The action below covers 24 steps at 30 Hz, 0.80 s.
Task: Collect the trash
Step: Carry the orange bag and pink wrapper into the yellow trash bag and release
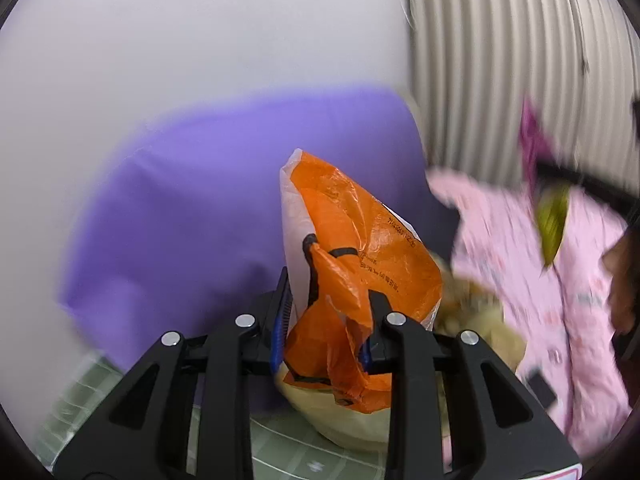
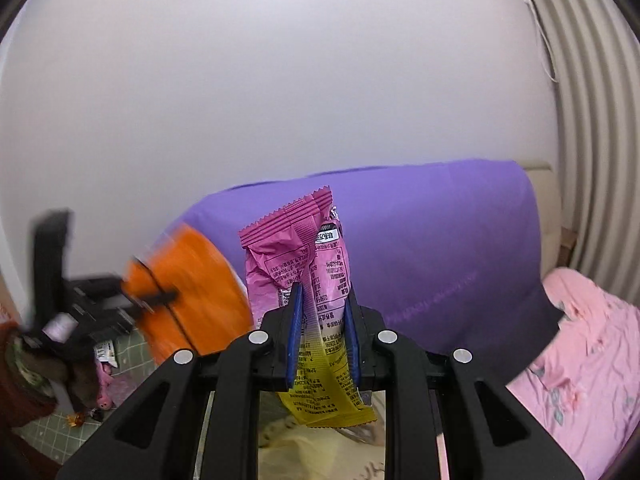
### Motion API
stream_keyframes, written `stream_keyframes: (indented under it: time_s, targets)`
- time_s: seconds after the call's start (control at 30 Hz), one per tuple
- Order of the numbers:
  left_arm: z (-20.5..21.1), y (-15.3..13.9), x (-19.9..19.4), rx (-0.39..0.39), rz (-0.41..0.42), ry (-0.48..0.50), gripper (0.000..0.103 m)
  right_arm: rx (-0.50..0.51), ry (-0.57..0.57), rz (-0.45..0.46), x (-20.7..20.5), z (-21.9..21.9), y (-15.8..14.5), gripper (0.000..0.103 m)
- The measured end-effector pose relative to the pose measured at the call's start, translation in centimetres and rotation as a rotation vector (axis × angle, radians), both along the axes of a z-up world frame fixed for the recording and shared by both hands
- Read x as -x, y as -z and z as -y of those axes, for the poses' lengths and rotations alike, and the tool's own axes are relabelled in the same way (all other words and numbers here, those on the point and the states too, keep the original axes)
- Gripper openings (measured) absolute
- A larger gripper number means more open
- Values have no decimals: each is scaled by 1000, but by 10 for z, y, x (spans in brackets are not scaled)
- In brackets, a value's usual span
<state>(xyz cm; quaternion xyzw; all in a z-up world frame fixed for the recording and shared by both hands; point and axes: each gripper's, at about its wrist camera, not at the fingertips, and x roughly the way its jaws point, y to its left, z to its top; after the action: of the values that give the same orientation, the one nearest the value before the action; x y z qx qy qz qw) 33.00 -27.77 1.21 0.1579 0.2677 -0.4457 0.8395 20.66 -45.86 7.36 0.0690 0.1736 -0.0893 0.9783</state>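
In the left wrist view an orange plastic snack bag (image 1: 360,248) stands up between blue-padded fingers, with my left gripper (image 1: 326,308) shut on its crumpled lower part. In the right wrist view a pink wrapper with a yellow lower end (image 2: 304,248) is pinched upright, and my right gripper (image 2: 322,312) is shut on it. The same orange bag (image 2: 188,280) shows blurred at that view's left. The pink and yellow wrapper (image 1: 548,200) appears smeared at the right edge of the left wrist view.
A purple cloth-covered cushion (image 2: 440,240) fills the background below a pale wall. Pink patterned fabric (image 2: 580,340) lies to the right, with ribbed curtains (image 1: 500,60) behind it. On the green gridded mat (image 2: 44,436) lie a white scrap (image 2: 105,350) and small wrappers (image 2: 76,420).
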Motion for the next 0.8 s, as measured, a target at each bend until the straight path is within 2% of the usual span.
stream_keyframes:
  time_s: [0.03,0.13,0.2,0.27,0.4,0.53,0.7,0.8]
  targets:
    - [10,16,-4,-41,-69,22,25,-4,4,-6,-1,3,3,20]
    - [16,48,-10,-101,-182,32,24,-49,-19,-20,-13,9,13,20]
    - [15,55,-11,-133,-189,32,22,-93,-51,-32,-26,24,20,20]
    - [9,55,-10,-149,-180,39,22,-132,-89,-47,-44,22,30,20]
    - [2,47,-5,-130,-191,42,22,-187,-171,-122,-79,3,60,20]
    - [10,43,-7,-108,-210,19,22,-154,-195,-235,-97,-14,89,20]
    - [15,51,-2,-132,-209,37,22,-53,-146,-290,-90,-25,109,20]
    - [21,57,-4,-127,-243,52,24,-40,-133,-306,-88,-22,120,20]
